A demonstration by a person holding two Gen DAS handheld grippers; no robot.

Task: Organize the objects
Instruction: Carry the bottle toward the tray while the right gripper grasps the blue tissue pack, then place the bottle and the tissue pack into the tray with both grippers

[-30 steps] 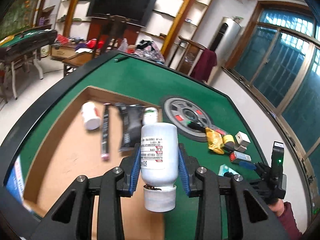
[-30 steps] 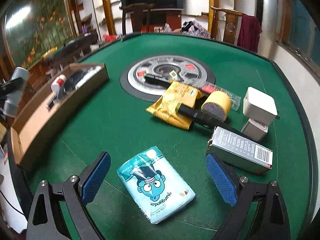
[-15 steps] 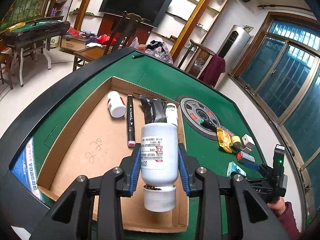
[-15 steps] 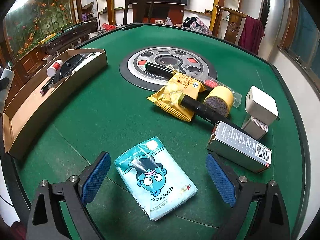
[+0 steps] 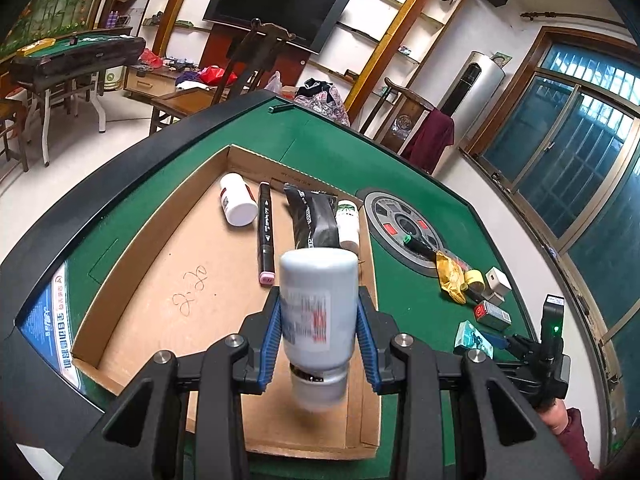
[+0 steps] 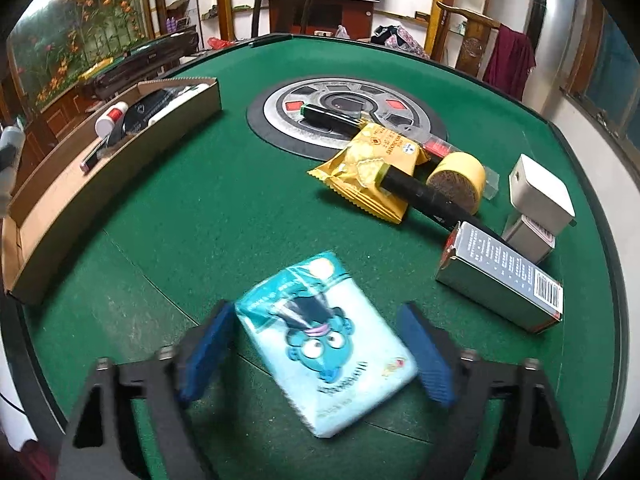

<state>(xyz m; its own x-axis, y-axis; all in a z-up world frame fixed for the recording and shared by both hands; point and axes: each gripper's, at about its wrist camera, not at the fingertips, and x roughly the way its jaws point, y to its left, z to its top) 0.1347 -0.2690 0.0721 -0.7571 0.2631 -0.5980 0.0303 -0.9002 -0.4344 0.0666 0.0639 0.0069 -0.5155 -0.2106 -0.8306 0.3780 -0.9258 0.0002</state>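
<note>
Green felt covers the bench point(image 6: 192, 208), on which a shallow cardboard tray point(image 5: 132, 280) is set at one side. Over the tray's near end a white bottle point(image 5: 318, 312) is held cap-down, clamped between the pads of the left gripper point(image 5: 319, 334). On the felt well apart from the tray, a light-blue tissue pack point(image 6: 324, 340) lies flat between the pads of the right gripper point(image 6: 318, 350), whose jaws are closing; the pads are judged not yet to press on it.

A slip of the smooth bottle is to be feared if the clamp is eased while it hangs clear of the tray floor; it would probably roll against the marker point(image 5: 265, 232), the black pouch point(image 5: 314, 216) or the small bottle point(image 5: 238, 200) already laid in. The soft pack lies askew to the jaws, so it could be pinched at its corners and twisted out.

Beside the pack a grey carton point(image 6: 500, 280) stands near the right pad and could be knocked. Farther off lie a yellow snack bag point(image 6: 372, 168), a tape roll point(image 6: 458, 182) and white boxes point(image 6: 540, 192).
</note>
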